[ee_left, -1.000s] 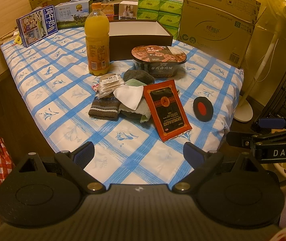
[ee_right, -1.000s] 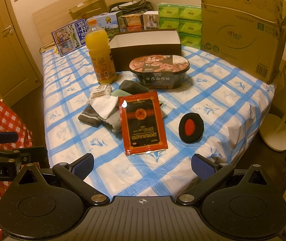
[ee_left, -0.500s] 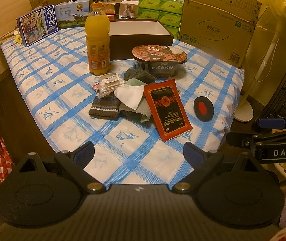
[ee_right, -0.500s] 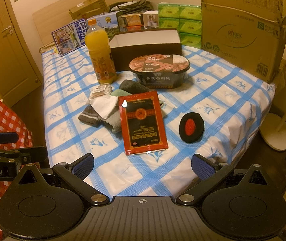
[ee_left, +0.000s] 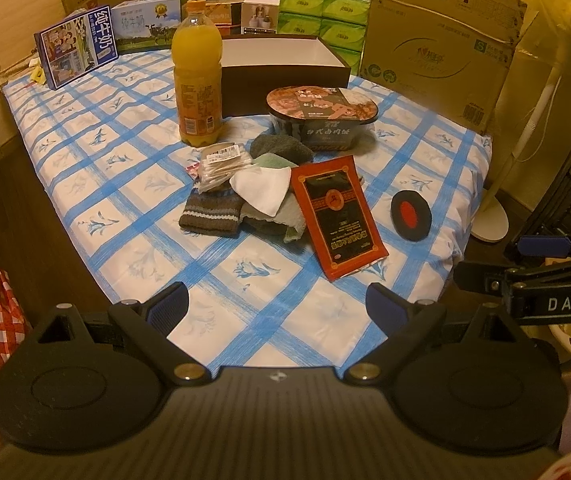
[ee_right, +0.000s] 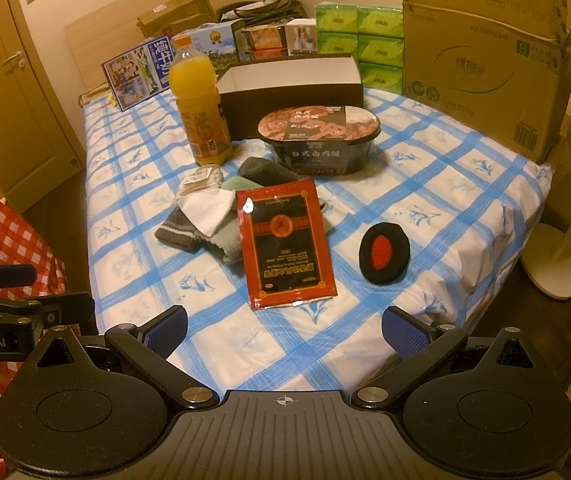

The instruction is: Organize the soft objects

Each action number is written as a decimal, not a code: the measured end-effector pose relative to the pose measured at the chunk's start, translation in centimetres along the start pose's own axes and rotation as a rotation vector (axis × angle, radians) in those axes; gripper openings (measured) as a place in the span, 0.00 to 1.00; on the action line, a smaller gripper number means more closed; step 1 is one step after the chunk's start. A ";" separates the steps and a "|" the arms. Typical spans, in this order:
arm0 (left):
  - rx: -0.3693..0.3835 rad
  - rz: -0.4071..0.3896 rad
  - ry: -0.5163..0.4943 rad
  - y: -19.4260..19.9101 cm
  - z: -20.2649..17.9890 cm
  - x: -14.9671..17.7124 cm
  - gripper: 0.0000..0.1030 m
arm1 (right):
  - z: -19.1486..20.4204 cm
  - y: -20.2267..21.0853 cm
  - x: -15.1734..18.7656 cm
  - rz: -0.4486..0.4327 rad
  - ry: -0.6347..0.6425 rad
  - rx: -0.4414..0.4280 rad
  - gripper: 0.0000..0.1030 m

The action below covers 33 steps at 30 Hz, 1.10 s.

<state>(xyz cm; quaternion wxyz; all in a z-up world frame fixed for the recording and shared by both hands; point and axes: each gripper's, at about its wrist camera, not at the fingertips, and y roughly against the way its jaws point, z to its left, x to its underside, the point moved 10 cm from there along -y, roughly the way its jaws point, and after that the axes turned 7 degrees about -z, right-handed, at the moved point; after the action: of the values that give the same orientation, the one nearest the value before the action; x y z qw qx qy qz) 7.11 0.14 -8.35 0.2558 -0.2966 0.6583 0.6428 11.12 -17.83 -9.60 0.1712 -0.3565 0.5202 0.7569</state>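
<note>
A heap of soft things lies mid-table: a striped brown sock (ee_left: 210,216) (ee_right: 177,229), a white sock (ee_left: 263,191) (ee_right: 207,210), a pale green cloth (ee_left: 281,222), a dark grey sock (ee_left: 281,147) (ee_right: 267,170). A black pad with a red centre (ee_left: 410,216) (ee_right: 384,253) lies apart to the right. An open brown box (ee_left: 281,64) (ee_right: 291,80) stands behind. My left gripper (ee_left: 276,306) and right gripper (ee_right: 284,330) hover open over the table's near edge, holding nothing.
A red packet (ee_left: 335,216) (ee_right: 285,242) leans on the heap, a snack packet (ee_left: 223,162) lies on its left. An orange juice bottle (ee_left: 197,76), a noodle bowl (ee_left: 321,114), cartons, tissue packs and a big cardboard box (ee_left: 441,40) crowd the back. A fan stand (ee_left: 491,220) stands right.
</note>
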 end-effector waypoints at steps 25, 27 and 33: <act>-0.037 0.018 0.038 -4.0 1.7 -0.8 0.91 | -0.7 -4.9 -0.3 -0.061 -0.043 -0.133 1.00; -0.048 0.021 0.040 -4.6 2.0 -0.7 0.90 | -1.2 -5.4 -0.3 -0.059 -0.053 -0.130 1.00; -0.064 0.041 0.068 -6.7 2.7 0.0 0.85 | -2.1 -7.0 0.2 -0.049 -0.052 -0.124 1.00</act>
<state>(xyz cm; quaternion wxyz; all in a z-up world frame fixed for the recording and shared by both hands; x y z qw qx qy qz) 11.81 2.87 -13.13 0.2105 -0.3125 0.6517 0.6582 16.14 -16.95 -14.82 0.1805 -0.3593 0.4591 0.7922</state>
